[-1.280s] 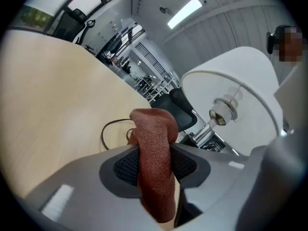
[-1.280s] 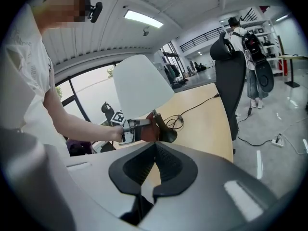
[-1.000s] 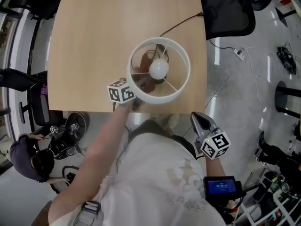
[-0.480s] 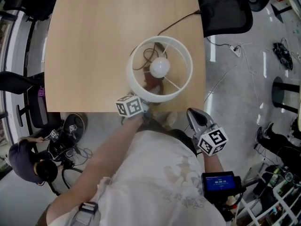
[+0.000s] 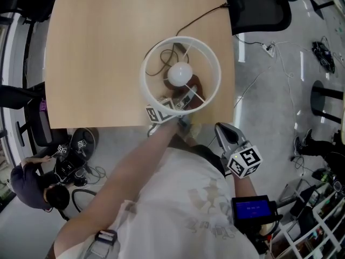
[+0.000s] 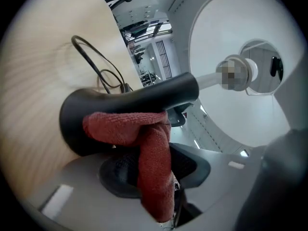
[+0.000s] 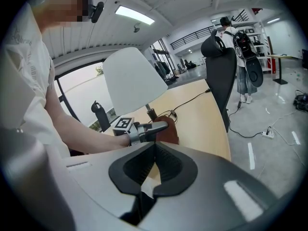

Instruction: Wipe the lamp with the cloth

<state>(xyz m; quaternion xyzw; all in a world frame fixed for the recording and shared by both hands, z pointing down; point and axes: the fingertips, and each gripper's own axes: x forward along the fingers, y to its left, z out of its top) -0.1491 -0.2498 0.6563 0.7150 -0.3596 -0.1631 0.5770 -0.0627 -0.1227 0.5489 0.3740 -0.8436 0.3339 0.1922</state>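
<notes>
The right gripper [image 7: 154, 147] is held off the near edge of the table [image 5: 102, 47], its jaws brought together with nothing between them. The left gripper [image 6: 153, 174] is held in under the shade [image 5: 148, 95] of the lamp [image 7: 132, 78], its jaws clamped on the red cloth [image 6: 144, 129], which is laid against the dark base [image 6: 79, 134]. From above, these jaws are partly screened by the shade's rim and spokes, with the bulb [image 5: 179, 74] just beyond. A cable [image 5: 202, 19] is looped beside the base and led to the far edge, where a black chair [image 5: 259, 7] is parked. A person [image 5: 32, 185] is seen on the floor at the left.
</notes>
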